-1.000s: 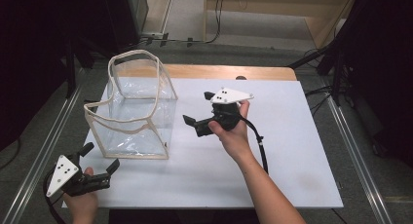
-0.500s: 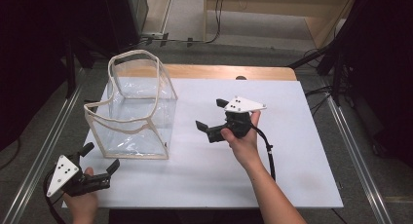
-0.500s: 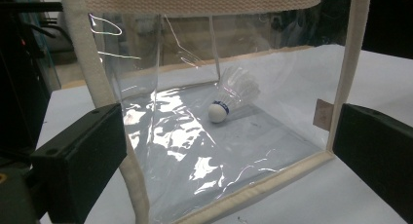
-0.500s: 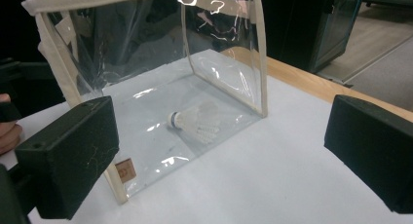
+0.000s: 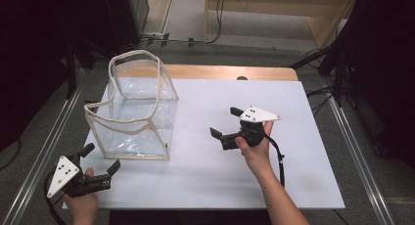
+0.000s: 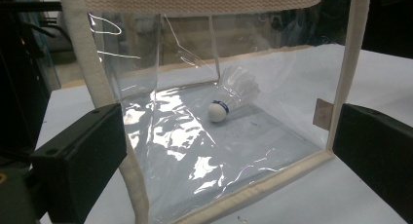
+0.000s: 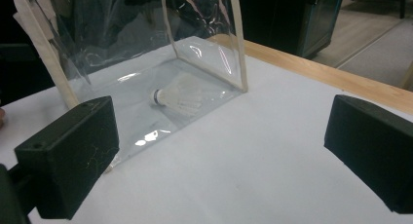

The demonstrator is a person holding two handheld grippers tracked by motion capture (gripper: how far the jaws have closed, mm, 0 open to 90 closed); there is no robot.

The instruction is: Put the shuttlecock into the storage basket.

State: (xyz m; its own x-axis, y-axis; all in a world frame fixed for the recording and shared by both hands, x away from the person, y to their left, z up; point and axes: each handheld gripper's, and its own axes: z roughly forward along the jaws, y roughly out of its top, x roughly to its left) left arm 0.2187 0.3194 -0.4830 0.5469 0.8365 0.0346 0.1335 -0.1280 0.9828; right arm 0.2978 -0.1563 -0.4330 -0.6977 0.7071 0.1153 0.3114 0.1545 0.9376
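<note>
High view: clear plastic bag (image 5: 132, 112) with cream fabric trim stands upright on the white tabletop (image 5: 205, 181), left of centre, top open. Left claw (image 5: 95, 167) sits at the near-left corner of the tabletop, just beside the bag's near-left bottom corner, not touching it, jaws spread wide, nothing between them. Right claw (image 5: 224, 126) is held over the middle of the tabletop, to the right of the bag and well apart from it, jaws pointing toward the bag, also wide and empty. Grey 3-cornered plate visible on top of each claw; cable trails from the right one along the forearm. Left gripper view: both black jaws wide apart at the bottom corners, framing the bag's near wall. Shuttlecock (image 6: 231, 95) lies on its side on the bag floor, white cork tip toward the camera, feather skirt pointing away. Small tan label (image 6: 321, 114) on the trim at the right edge. Right gripper view: jaws wide, bare tabletop between them. Bag ahead and left; shuttlecock (image 7: 178, 98) seen through the clear wall, lying on the bag floor, cork tip to the left. Wooden edge (image 7: 331, 78) of the tabletop runs behind on the right.
</note>
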